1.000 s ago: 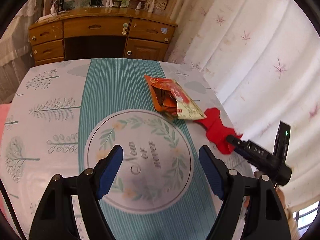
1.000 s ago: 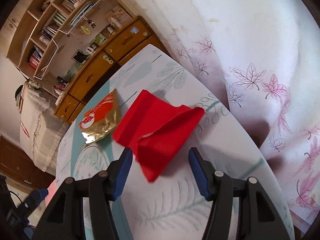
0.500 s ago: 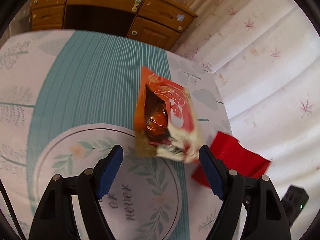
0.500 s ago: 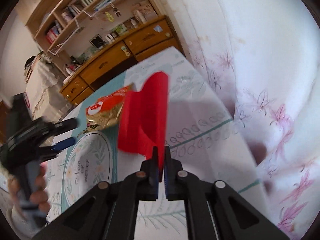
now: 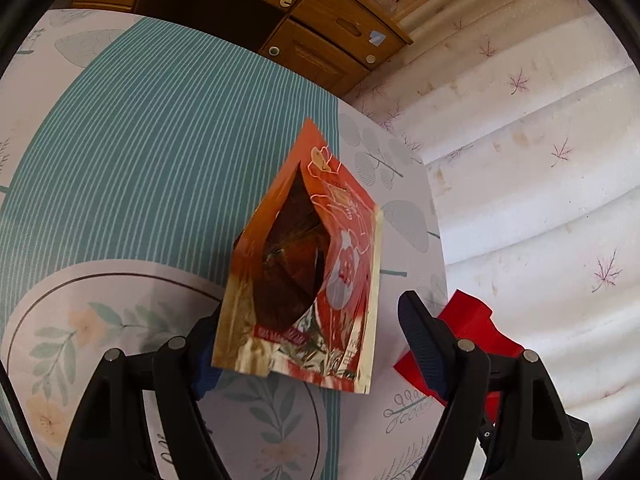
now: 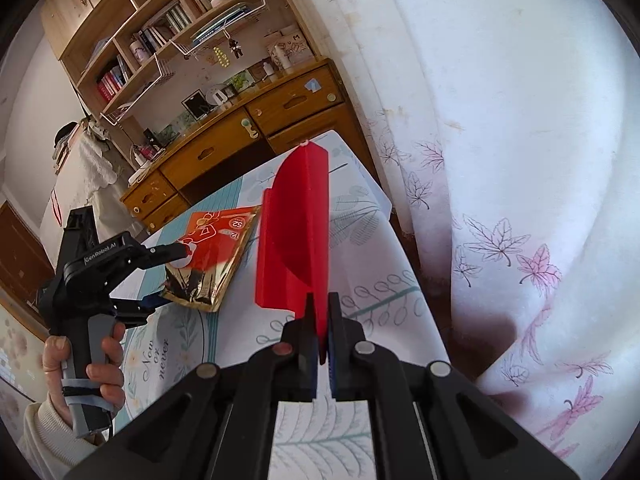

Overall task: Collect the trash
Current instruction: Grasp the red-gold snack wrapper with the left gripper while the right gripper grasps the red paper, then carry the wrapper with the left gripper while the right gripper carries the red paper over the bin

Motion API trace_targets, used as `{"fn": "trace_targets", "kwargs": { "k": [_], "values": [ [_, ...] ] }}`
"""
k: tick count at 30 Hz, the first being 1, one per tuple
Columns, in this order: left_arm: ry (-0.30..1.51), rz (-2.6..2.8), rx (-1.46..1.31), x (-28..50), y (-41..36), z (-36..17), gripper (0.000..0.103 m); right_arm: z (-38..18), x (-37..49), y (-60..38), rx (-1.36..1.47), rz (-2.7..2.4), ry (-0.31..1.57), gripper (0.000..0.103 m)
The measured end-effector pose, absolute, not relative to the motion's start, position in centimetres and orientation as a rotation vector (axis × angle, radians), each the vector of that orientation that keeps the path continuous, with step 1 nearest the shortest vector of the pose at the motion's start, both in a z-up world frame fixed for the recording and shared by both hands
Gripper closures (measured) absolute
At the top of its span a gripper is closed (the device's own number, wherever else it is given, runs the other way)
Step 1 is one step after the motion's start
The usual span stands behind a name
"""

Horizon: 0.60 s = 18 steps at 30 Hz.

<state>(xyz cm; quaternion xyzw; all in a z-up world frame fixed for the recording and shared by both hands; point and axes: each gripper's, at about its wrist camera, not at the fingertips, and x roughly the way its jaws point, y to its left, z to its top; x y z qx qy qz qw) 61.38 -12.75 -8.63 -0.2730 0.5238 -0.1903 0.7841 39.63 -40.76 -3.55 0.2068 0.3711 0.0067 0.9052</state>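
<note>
The folded sheet of bright red paper stands on edge, lifted clear of the table, its lower corner pinched between the blue pads of the right gripper, whose jaws are pressed together on it; from the left wrist view the same red paper shows just past the left gripper's right finger. Just beside it lies the crumpled orange and gold foil snack pouch, its torn mouth gaping dark, resting on the tablecloth. The left gripper is spread wide with the pouch's lower end between its fingers; whether the pads touch the foil cannot be told, since the pouch hides the left pad. From the right wrist view, that left gripper reaches to the pouch, one finger over it and one under, with a hand in a cream sleeve around its grey handle. Beneath everything spreads the white tablecloth printed with leaves and a teal striped band. Beyond the table's far edge stand a wooden desk with drawers and bookshelves, and a white curtain with pink maple leaves hangs alongside.
</note>
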Motion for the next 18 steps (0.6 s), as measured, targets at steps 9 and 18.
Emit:
{"fn": "trace_targets", "kwargs": {
  "k": [9,18],
  "values": [
    [1.145,-0.365,-0.590,61.9,-14.1,-8.3,0.041,-4.5,42.2,-38.5,0.416,0.032,0.773,0.100],
    [1.114,-0.340,-0.490,62.0,-15.8,-8.5,0.093,-4.6,43.3,-37.2,0.380,0.040,0.789,0.100]
  ]
}}
